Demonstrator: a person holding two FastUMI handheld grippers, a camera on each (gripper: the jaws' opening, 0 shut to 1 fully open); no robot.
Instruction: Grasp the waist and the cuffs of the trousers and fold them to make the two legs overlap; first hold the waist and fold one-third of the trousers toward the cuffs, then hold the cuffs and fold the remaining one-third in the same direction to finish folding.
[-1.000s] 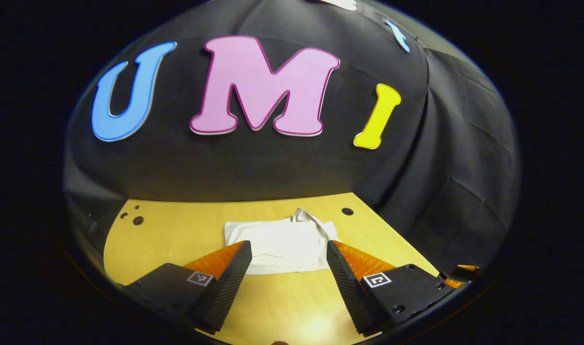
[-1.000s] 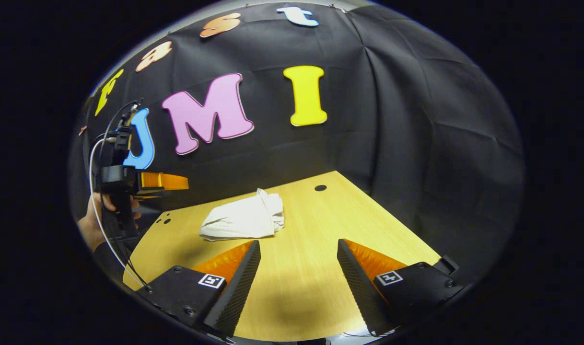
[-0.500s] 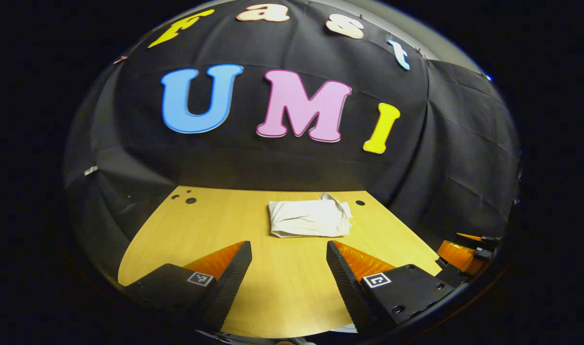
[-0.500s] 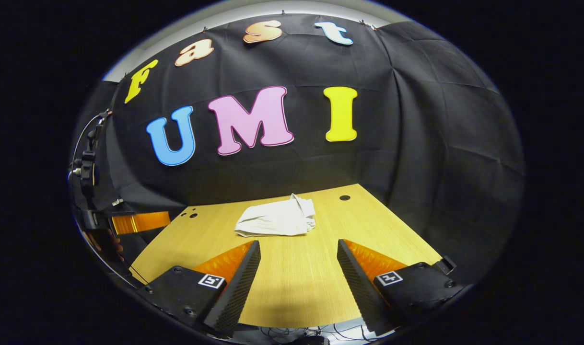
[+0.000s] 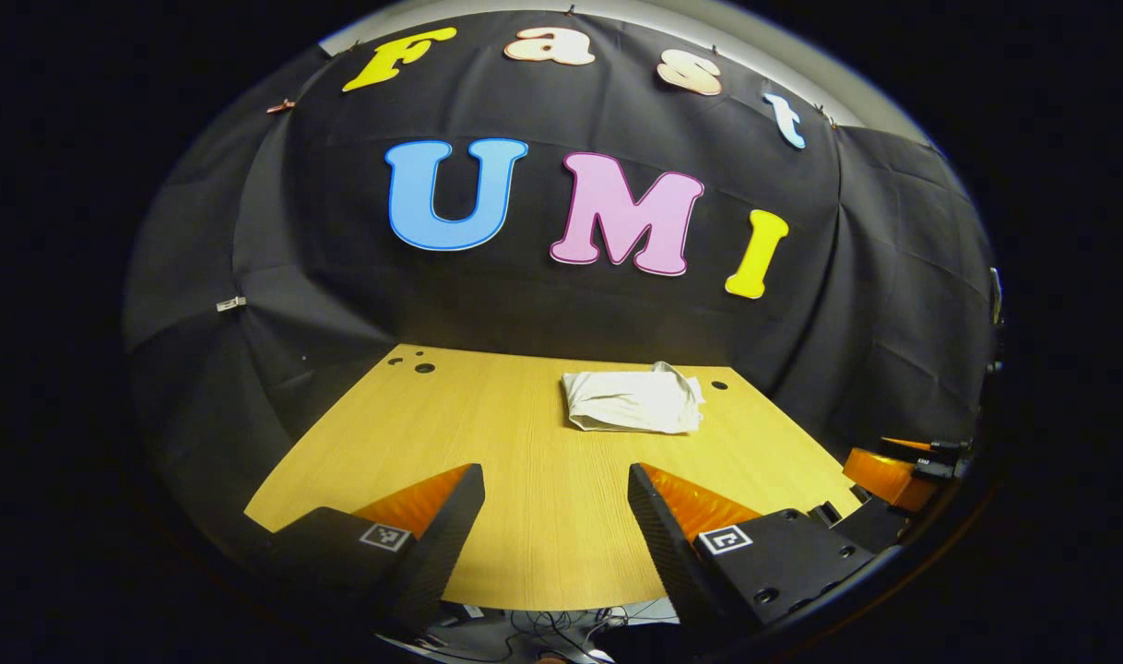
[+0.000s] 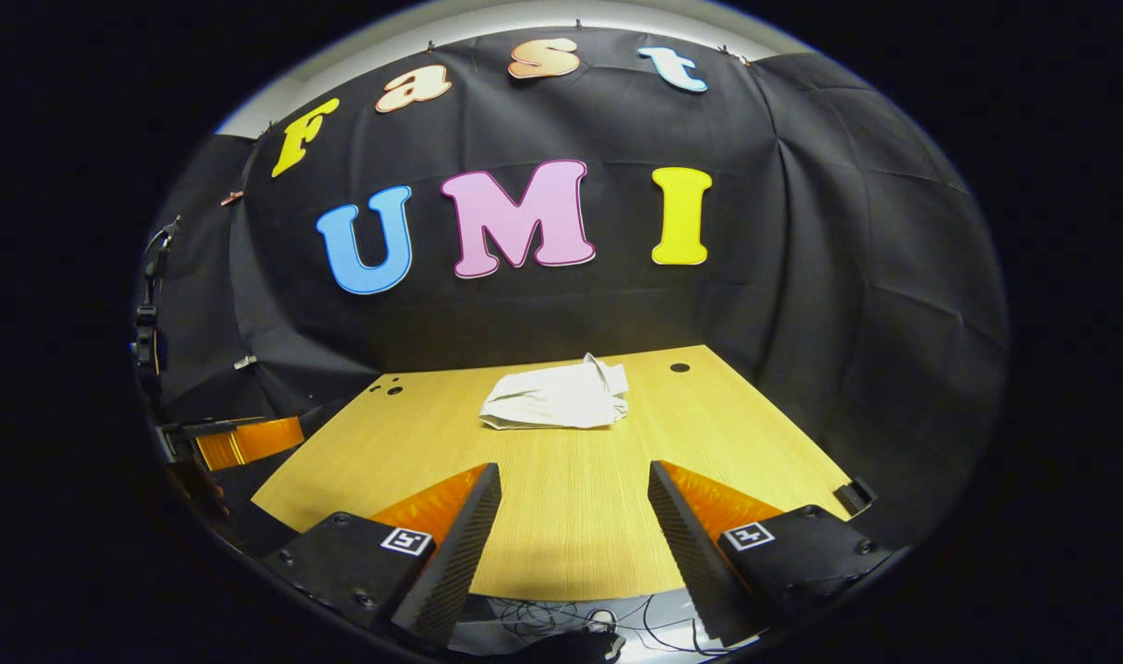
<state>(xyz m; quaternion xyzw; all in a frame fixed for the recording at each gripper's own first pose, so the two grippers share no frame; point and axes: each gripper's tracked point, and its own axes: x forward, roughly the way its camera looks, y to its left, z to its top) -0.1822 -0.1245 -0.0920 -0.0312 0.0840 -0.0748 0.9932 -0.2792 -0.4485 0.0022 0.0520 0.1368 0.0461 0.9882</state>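
The white trousers (image 5: 633, 403) lie folded into a small bundle near the far edge of the wooden table (image 5: 488, 452); in the right gripper view the trousers (image 6: 558, 397) sit at the far middle of the table (image 6: 571, 498). My left gripper (image 5: 556, 535) is open over the table's near edge, well short of the bundle, with nothing between its fingers. My right gripper (image 6: 573, 539) is also open and empty, back at the near edge. The right gripper (image 5: 898, 466) shows at the right rim of the left gripper view, and the left gripper (image 6: 243, 441) at the left rim of the right gripper view.
Small round holes (image 5: 423, 368) mark the far left corner of the table, and one hole (image 5: 719, 385) lies by the far right corner. Cables (image 6: 561, 618) trail on the floor below the near edge. Black cloth walls the booth behind and beside.
Both grippers have drawn back and away from the folded trousers, which now look smaller and farther off. The left gripper, earlier raised at the left, has dropped low. The bundle has not moved.
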